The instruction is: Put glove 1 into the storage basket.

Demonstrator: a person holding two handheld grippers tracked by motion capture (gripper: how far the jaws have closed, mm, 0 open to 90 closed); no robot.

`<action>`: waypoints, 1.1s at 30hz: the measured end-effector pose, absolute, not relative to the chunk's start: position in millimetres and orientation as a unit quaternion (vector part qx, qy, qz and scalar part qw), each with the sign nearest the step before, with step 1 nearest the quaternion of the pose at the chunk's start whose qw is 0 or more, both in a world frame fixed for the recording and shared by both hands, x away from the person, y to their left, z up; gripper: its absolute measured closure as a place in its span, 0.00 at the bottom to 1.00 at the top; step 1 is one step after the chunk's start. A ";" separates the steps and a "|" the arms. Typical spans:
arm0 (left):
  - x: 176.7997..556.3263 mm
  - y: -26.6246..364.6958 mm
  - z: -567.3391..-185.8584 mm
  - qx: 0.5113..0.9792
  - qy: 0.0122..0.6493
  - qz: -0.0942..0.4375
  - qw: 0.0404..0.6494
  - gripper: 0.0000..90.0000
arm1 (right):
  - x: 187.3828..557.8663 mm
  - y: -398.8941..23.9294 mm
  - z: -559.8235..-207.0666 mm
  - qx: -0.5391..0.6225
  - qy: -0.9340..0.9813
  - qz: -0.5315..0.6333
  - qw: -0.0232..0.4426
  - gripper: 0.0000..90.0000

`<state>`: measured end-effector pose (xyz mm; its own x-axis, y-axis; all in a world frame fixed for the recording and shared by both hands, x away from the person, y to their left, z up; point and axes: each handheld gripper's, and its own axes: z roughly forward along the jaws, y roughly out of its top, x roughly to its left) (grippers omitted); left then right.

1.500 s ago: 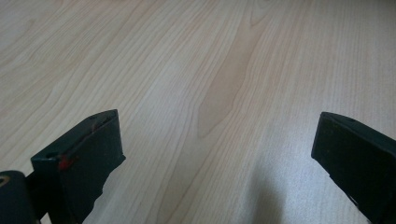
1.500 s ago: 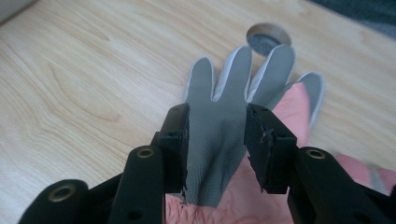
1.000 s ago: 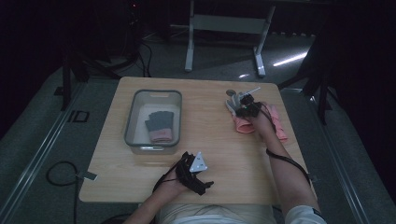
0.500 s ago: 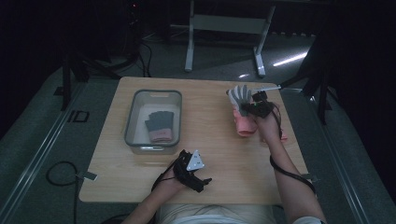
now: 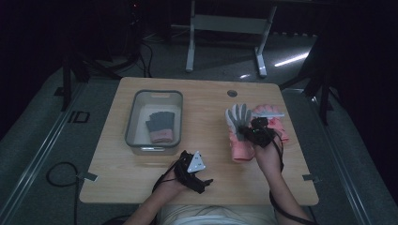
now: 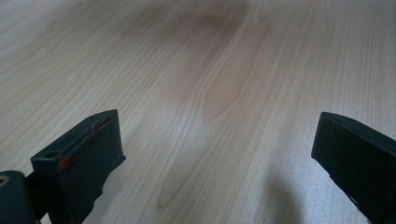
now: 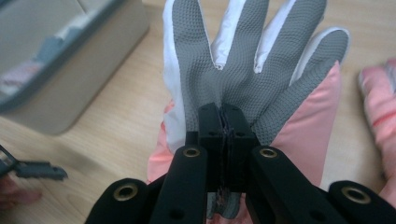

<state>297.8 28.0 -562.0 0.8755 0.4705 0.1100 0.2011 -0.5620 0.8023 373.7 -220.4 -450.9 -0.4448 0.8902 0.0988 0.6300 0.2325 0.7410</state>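
Note:
A glove (image 7: 261, 70) with a grey textured palm, white finger sides and a pink back is pinched at its palm by my right gripper (image 7: 223, 122), whose jaws are shut on it. From above, this glove (image 5: 240, 146) hangs from the right gripper (image 5: 251, 132) over the right half of the table, its grey fingers spread upward. A second pink glove (image 5: 276, 121) lies flat just behind it. My left gripper (image 5: 199, 179) rests near the front edge; its jaws stand wide open over bare wood (image 6: 219, 135) with nothing between them.
A grey bin (image 5: 136, 123) on the left half of the table holds a dark grey glove (image 5: 160, 125) with a pink cuff. The bin's wall (image 7: 70, 70) is close on the left of the held glove. A round hole (image 5: 232, 93) sits near the table's far edge.
The right gripper has come from the far right of the table toward the person and risen, carrying the glove off the second pink glove. The left gripper has stayed put.

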 end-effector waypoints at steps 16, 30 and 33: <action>296.6 29.0 -565.1 0.868 0.195 0.166 0.425 0.02 | 389.1 -192.6 -529.7 0.521 0.780 0.319 0.135 0.97; 297.2 29.6 -565.8 0.868 0.199 0.159 0.427 0.02 | 392.7 -192.5 -531.8 0.485 0.800 0.327 0.135 0.87; 297.6 29.5 -566.2 0.869 0.198 0.159 0.424 0.02 | 388.4 -194.7 -514.6 0.469 0.801 0.345 0.139 0.73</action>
